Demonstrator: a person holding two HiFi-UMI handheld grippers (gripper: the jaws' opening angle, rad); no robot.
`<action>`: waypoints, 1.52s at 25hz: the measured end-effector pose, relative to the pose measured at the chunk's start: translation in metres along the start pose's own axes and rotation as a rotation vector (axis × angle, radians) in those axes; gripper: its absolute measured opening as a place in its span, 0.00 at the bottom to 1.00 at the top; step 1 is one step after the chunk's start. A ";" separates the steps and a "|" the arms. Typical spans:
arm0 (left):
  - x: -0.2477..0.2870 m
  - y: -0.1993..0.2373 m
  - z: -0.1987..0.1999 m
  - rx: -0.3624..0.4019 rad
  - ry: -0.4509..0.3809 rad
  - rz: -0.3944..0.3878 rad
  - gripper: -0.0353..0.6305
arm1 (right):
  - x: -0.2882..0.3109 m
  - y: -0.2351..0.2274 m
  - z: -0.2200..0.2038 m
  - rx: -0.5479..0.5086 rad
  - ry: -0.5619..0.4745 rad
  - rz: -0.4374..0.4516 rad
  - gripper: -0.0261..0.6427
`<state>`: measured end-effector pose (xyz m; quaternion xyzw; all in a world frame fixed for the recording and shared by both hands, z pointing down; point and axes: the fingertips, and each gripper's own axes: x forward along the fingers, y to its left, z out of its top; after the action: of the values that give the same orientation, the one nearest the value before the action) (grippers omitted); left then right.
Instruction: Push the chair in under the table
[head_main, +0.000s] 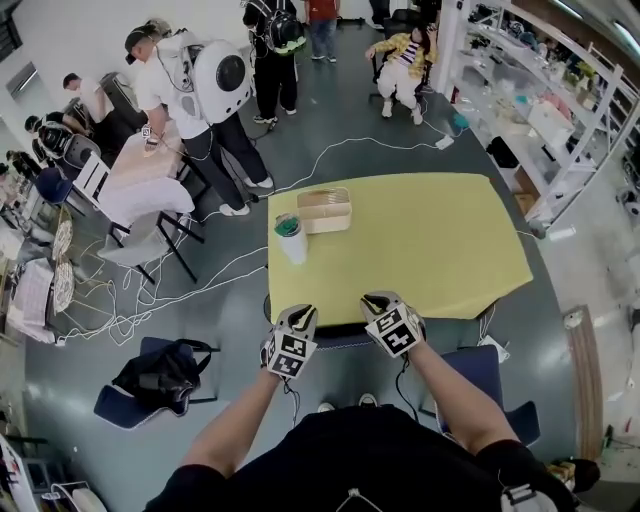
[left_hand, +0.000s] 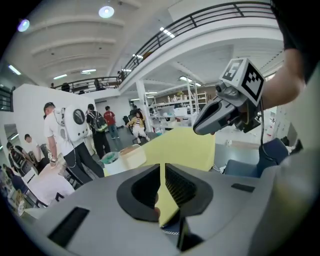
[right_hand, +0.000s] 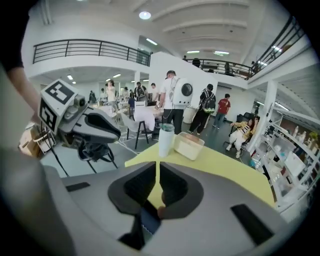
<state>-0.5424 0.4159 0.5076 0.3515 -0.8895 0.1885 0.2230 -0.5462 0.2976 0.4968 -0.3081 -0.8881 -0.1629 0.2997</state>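
Pressure on the chair should come evenly from both sides, low on the top of its back and straight toward the counter, so it rolls in square and does not twist against a leg. Only the dark top of the back shows, tucked at the counter's near edge between the two tools, so the chair seems nearly home. Any last nudge should be short and gentle.

The left tool and the right tool sit side by side just over that edge. Each has its jaws drawn almost together, with a thin slit left between them and nothing gripped; yellow counter shows through the slit. Whether either tool touches the chair back I cannot tell.

A cup and a pale box stand close together at the counter's far left corner, well away from the tools, so a soft bump should not upset them.

The floor is grey and strewn with white cables. A second blue chair stands to the right, shelving lines the right wall, and people stand and sit beyond.
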 end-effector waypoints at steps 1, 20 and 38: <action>-0.005 0.005 0.011 -0.016 -0.024 0.010 0.11 | -0.006 -0.005 0.011 0.020 -0.035 -0.012 0.09; -0.117 0.051 0.186 -0.166 -0.512 0.052 0.07 | -0.130 -0.046 0.150 0.208 -0.473 -0.123 0.06; -0.113 0.054 0.211 -0.175 -0.587 0.038 0.07 | -0.150 -0.053 0.166 0.225 -0.558 -0.156 0.06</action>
<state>-0.5620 0.4100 0.2630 0.3537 -0.9352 0.0056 -0.0177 -0.5572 0.2687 0.2686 -0.2367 -0.9695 0.0048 0.0632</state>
